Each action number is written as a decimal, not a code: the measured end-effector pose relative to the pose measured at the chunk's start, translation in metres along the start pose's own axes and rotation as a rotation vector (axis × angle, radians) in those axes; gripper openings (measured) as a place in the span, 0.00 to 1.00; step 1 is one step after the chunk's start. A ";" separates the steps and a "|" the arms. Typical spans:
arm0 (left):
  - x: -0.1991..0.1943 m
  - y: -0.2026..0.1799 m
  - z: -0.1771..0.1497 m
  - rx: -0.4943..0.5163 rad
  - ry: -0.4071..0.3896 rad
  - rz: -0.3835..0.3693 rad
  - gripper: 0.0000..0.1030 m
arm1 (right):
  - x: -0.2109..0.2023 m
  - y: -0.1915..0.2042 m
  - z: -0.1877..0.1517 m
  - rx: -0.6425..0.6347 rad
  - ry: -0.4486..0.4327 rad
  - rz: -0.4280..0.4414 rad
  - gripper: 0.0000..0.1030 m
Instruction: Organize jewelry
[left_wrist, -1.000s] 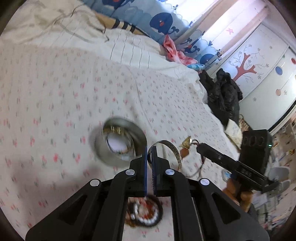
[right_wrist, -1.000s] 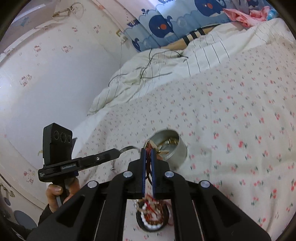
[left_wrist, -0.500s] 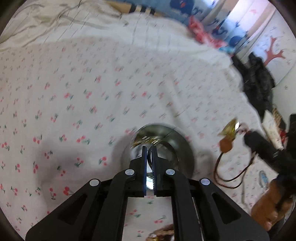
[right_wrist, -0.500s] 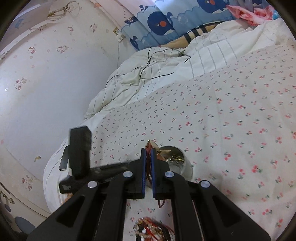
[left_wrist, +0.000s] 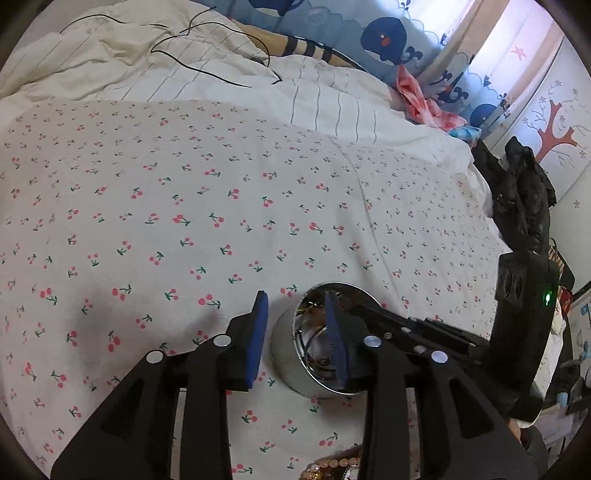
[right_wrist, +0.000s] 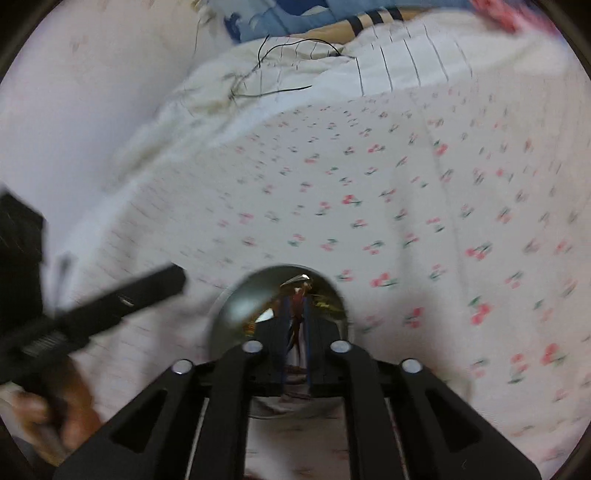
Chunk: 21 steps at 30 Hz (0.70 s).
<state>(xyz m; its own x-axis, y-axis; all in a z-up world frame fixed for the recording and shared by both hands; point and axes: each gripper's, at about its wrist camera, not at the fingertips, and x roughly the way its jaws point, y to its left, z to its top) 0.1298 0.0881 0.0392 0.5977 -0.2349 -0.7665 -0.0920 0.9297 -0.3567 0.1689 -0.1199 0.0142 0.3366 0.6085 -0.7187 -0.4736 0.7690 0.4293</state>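
Two grippers meet over the round metal tin (left_wrist: 325, 347) on the cherry-print bed (left_wrist: 221, 206): the left gripper (left_wrist: 297, 334), jaws just parted and empty, straddles its near rim, while the right gripper (right_wrist: 295, 325), just loosening, has a red cord (right_wrist: 296, 314) between its jaws directly above the tin's mouth.

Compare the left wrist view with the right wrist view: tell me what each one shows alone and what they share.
Only the left wrist view shows the beaded bracelet at its bottom edge, the black clothes past the bed and the whale curtain in sharp detail. Only the right wrist view, which is blurred, shows a reddish pendant between the right gripper's narrowly parted fingers, and the hand holding the left gripper. Both show the round metal tin, the cherry-print sheet and the black cable on the striped bedding.
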 end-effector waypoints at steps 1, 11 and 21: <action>0.000 -0.003 0.000 0.002 0.000 0.000 0.34 | -0.002 0.002 -0.001 -0.016 -0.012 -0.017 0.41; -0.014 -0.008 -0.025 0.039 0.031 0.037 0.51 | -0.066 0.005 -0.033 -0.099 -0.093 -0.111 0.53; -0.016 -0.009 -0.097 0.108 0.177 -0.013 0.57 | -0.075 0.005 -0.108 -0.253 0.068 -0.214 0.53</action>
<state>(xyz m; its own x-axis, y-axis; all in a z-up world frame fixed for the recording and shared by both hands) 0.0437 0.0558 0.0028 0.4481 -0.2847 -0.8474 0.0063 0.9489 -0.3155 0.0533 -0.1832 0.0111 0.3993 0.4174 -0.8163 -0.5879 0.7998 0.1214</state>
